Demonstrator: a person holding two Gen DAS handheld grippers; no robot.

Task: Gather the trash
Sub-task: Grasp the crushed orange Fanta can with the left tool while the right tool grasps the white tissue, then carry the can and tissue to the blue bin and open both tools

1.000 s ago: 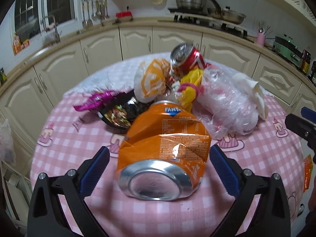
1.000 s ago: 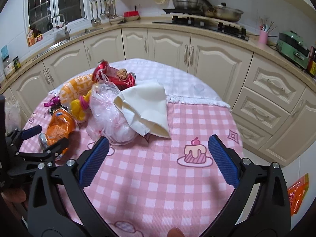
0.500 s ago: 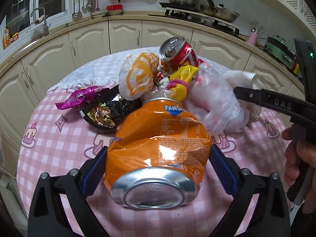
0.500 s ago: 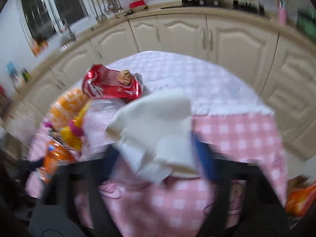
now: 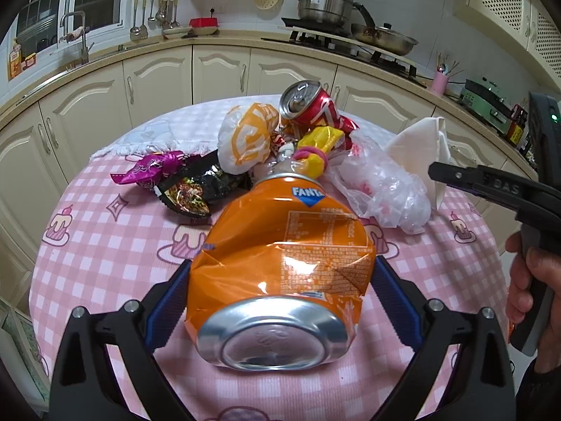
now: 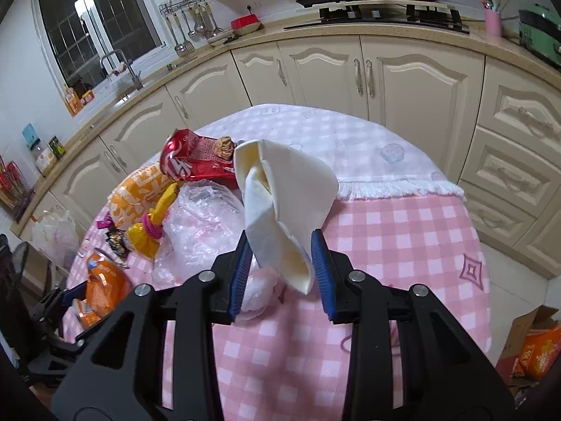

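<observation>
My left gripper (image 5: 280, 298) is shut on a crushed orange Fanta can (image 5: 284, 266), its silver base toward the camera, held over the pink checked table (image 5: 105, 273). My right gripper (image 6: 282, 270) has closed around a folded white paper napkin (image 6: 280, 193) and holds it lifted; the napkin also shows in the left wrist view (image 5: 420, 144). On the table lies a pile: a red cola can (image 5: 308, 105), an orange-and-white wrapper (image 5: 245, 137), a yellow wrapper (image 5: 315, 151), a clear plastic bag (image 5: 382, 189), a black snack bag (image 5: 196, 189) and a purple wrapper (image 5: 154, 168).
Cream kitchen cabinets (image 6: 385, 77) curve behind the table, with a stove and pots (image 5: 326, 3) on the counter. A cardboard box with an orange packet (image 6: 536, 347) sits on the floor at the right. A white fringed cloth (image 6: 368, 161) covers the table's far side.
My right gripper moved in to the napkin, closed on it and lifted it off the pile. My left gripper closed on the Fanta can and raised it slightly.
</observation>
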